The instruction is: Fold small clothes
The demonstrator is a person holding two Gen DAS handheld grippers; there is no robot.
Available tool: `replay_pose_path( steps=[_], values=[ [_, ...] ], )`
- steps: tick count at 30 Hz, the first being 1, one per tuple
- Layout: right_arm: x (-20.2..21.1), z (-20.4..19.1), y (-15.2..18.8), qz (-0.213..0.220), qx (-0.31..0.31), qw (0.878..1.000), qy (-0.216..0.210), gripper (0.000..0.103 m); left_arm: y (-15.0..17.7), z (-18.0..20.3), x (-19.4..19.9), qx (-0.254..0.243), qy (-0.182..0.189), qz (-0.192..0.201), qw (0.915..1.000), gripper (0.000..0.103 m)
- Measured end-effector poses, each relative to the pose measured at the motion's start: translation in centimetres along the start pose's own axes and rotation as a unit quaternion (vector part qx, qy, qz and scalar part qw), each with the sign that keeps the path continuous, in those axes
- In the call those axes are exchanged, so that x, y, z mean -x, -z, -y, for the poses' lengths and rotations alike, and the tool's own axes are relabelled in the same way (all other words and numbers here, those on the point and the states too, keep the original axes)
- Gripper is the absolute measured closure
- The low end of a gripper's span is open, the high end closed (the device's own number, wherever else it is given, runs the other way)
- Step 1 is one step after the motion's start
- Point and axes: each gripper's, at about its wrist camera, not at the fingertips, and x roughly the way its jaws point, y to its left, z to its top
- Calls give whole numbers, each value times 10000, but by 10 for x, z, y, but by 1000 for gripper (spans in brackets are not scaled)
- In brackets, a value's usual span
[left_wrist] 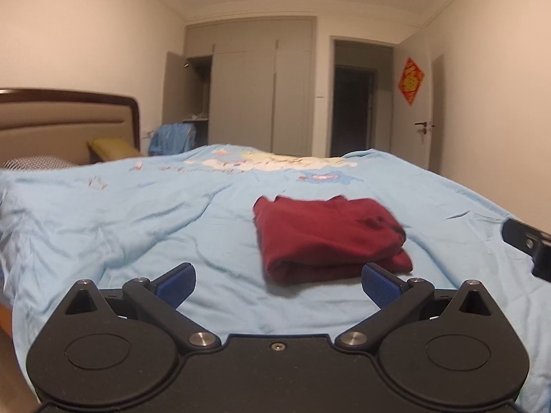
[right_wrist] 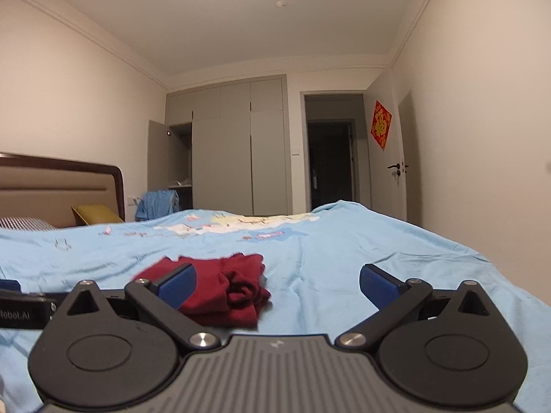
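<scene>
In the left wrist view, the left tool (left_wrist: 278, 284) is hovering low over the bed (left_wrist: 137, 213) with its blue-padded fingers (left_wrist: 175, 284) spread wide and gripping nothing. The dark red garment (left_wrist: 327, 237) is lying folded into a compact stack on the light blue bedcover, just ahead of the tool and slightly toward its right finger, with the folded edge facing the camera. Part of the right tool (left_wrist: 527, 244) is showing at the right edge of this view, just above the bedcover. A headboard (left_wrist: 69, 120), a grey wardrobe (left_wrist: 255, 89) with one door standing open, and a white door (left_wrist: 413, 103) bearing a red decoration are standing beyond the bed. In the right wrist view, the right tool (right_wrist: 278, 284) is likewise sitting released, fingers wide apart and empty. The garment (right_wrist: 224, 292) is resting on the bedcover (right_wrist: 378, 247) ahead and to the left, partly hidden behind the left finger (right_wrist: 177, 285). The body of the left tool (right_wrist: 24, 309) is appearing at the left edge.
</scene>
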Motion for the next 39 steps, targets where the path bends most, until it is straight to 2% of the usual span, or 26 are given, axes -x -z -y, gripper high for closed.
replay_pose_path(
  steps=[6, 11, 18, 39],
  values=[
    [13, 1, 28, -168, 153, 9996, 153, 0, 9, -2, -5, -61, -82, -90, 9999, 1],
    [12, -3, 29, -24, 252, 9995, 172, 0, 15, 1, -6, -149, 57, -141, 9998, 1],
    [8, -5, 33, -105, 367, 9992, 132, 0, 21, 9, -4, -379, 117, -75, 9992, 1],
    [4, -1, 35, -195, 361, 9991, 134, 0, 21, 5, -6, -288, 145, -166, 9993, 1]
  ],
)
